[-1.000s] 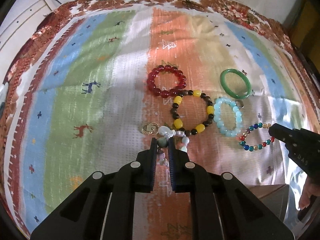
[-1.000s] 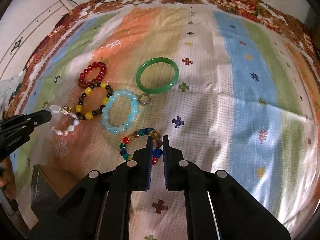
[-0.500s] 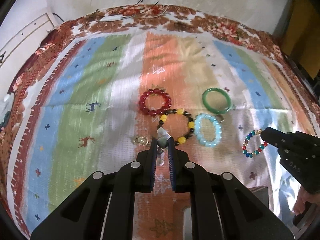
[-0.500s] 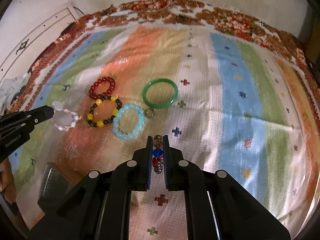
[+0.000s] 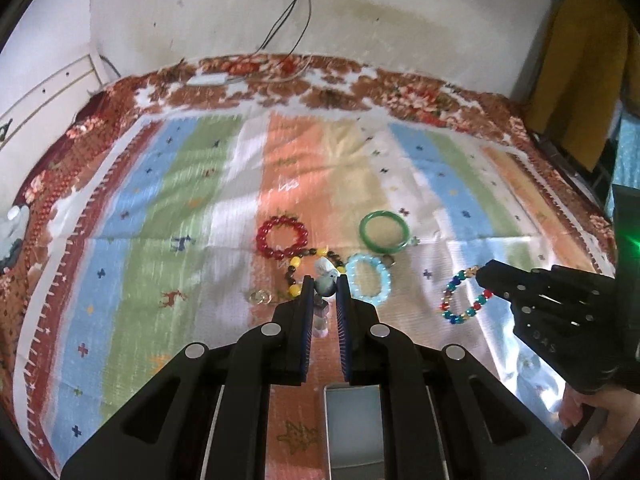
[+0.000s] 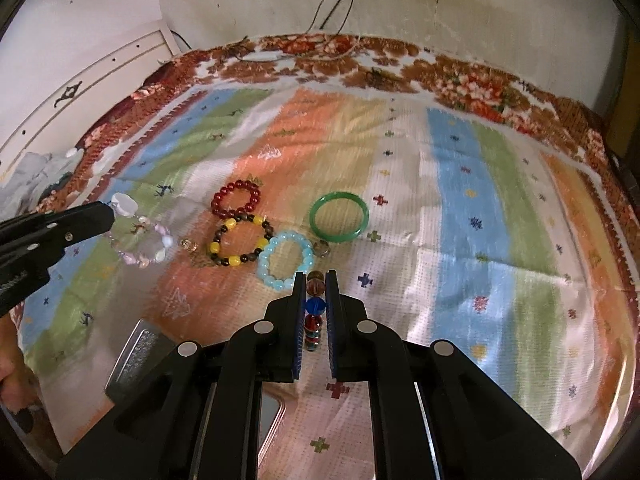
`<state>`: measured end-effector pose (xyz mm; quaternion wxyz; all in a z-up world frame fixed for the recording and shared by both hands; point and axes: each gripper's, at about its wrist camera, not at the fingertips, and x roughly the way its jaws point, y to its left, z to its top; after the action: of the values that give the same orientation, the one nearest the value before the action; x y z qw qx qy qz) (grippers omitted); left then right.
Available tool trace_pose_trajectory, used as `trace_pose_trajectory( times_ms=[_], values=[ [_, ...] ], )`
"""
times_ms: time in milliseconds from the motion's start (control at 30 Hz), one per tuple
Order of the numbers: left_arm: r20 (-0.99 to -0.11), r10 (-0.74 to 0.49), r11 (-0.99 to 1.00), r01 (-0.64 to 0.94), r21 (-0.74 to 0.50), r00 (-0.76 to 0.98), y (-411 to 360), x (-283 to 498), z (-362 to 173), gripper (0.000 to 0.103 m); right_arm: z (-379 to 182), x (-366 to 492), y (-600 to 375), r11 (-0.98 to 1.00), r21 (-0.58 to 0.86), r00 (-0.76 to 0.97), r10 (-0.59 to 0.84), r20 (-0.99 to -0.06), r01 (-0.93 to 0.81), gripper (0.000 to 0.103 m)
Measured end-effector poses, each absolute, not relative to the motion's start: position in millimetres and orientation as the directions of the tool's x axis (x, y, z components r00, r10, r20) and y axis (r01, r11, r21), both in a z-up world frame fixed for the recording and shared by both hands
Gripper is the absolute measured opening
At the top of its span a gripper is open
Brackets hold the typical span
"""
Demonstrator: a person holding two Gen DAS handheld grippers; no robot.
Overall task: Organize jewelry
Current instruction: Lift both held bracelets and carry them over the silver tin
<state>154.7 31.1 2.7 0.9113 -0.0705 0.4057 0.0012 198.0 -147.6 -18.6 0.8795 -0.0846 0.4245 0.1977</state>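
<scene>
Black jaws of the left gripper (image 5: 324, 284) are clamping a pale bead bracelet (image 6: 141, 245), pinched at its large whitish bead. Seen from the right wrist camera, the loop is hanging clear of the striped cloth (image 6: 460, 184), drooping down and to the right from the fingertips, its long axis running slantwise along that line. From the left wrist camera the same loop is showing edge-on as a short vertical string between the fingers.

Right gripper (image 6: 315, 280) is likewise closing on a multicolour bead bracelet (image 5: 464, 296), pinched at a brownish bead. In the left wrist view the loop is dangling down and to the left from the tip, open face toward the camera, long axis slanting. In the right wrist view it is hanging edge-on, beads stacked in a vertical line.

Lying flat on the cloth, all loops face-up:
- red bead bracelet (image 6: 237, 200), farthest back
- yellow-and-dark bead bracelet (image 6: 240, 242), touching the red one
- light blue bead bracelet (image 6: 286, 260), just beside the yellow-and-dark one
- green bangle (image 6: 340, 217), to the right, apart from the others
- small ring (image 6: 322, 248) between the blue bracelet and bangle
- small gold piece (image 6: 188, 245), left of the yellow-and-dark one; form is unclear.

Grey box (image 6: 136, 356) is sitting at the near edge, below the left gripper.
</scene>
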Motion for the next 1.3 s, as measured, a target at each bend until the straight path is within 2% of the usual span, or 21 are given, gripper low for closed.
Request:
trace_pose_trajectory(
  times_ms=[567,1300],
  values=[
    [-0.693,-0.08,0.991,-0.017,-0.132,0.717,21,120,18,0.01,15,149,-156,0.891,0.044,0.607,0.344,-0.717,-0.452,0.01],
    [-0.707,-0.113,0.993,0.049,-0.11,0.698,-6,76,6,0.011,8,104,-147,0.858,0.076,0.562,0.397,-0.725,-0.508,0.01]
  ],
)
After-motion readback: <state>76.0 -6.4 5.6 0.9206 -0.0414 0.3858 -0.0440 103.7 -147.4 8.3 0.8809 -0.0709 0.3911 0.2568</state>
